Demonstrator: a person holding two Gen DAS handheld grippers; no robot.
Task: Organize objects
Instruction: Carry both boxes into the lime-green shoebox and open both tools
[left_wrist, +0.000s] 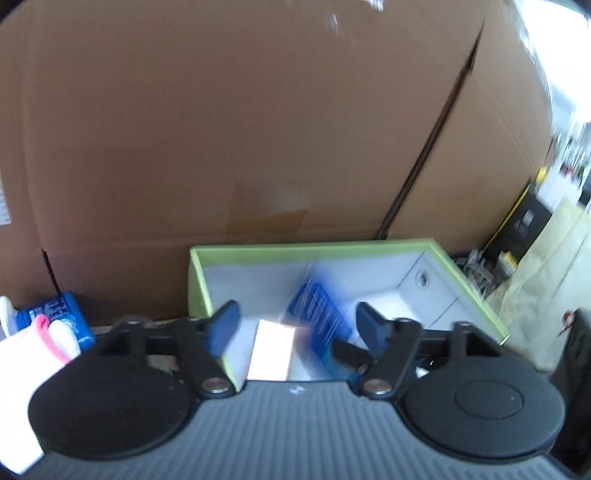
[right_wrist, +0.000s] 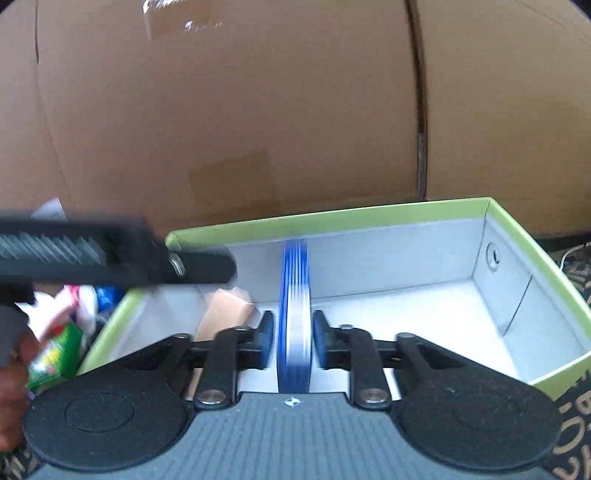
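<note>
A green-rimmed box (right_wrist: 332, 218) with a grey-white inside stands against cardboard; it also shows in the left wrist view (left_wrist: 317, 248). My right gripper (right_wrist: 293, 336) holds a thin blue and white packet (right_wrist: 294, 295) upright on edge above the inside of the box; its pads stand close on each side of the packet. My left gripper (left_wrist: 297, 325) is open and empty over the near left part of the box. The same blue packet (left_wrist: 317, 314) shows there, blurred, with the right gripper's finger (left_wrist: 347, 352) on it. A tan cardboard piece (left_wrist: 271, 350) lies in the box, also in the right wrist view (right_wrist: 225, 306).
Big cardboard boxes (left_wrist: 221, 129) form a wall right behind the green box. Left of it lie a blue packet (left_wrist: 59, 314), pink and white items (left_wrist: 48, 336) and a green packet (right_wrist: 55, 354). A black and yellow case (left_wrist: 524, 218) and clutter stand at right.
</note>
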